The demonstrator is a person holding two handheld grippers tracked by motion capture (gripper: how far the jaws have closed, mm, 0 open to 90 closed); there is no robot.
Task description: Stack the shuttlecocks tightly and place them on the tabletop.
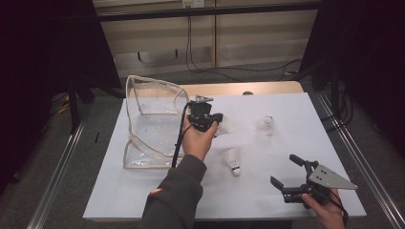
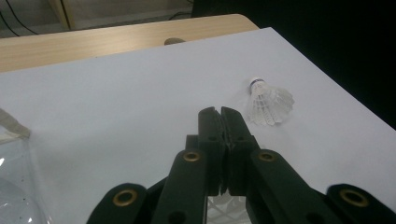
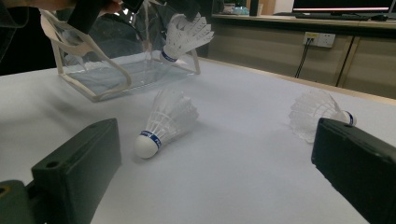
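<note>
High view: the left gripper (image 1: 216,125) is held above the white table (image 1: 143,191), just right of the clear plastic bag (image 1: 153,119), with its jaws closed on a shuttlecock (image 1: 224,126) whose white feathers protrude to the right of the jaws. In the left gripper view the two black jaws stand nearly together, and a patch of white feather netting (image 2: 226,205) is visible low between them, so the shuttlecock is clamped at its skirt. The right gripper view confirms this: the held shuttlecock (image 3: 184,35) hangs off the surface in front of the bag (image 3: 107,70), cork end pointing down and left. The right gripper (image 1: 286,176) is positioned near the front right corner of the table, jaws spread wide with nothing between them. A second shuttlecock (image 1: 233,161) lies on its side between the two grippers, cork toward the person. A third shuttlecock (image 1: 266,125) lies farther back on the right, well apart from both grippers, and is also visible in the left gripper view (image 2: 268,100).
</note>
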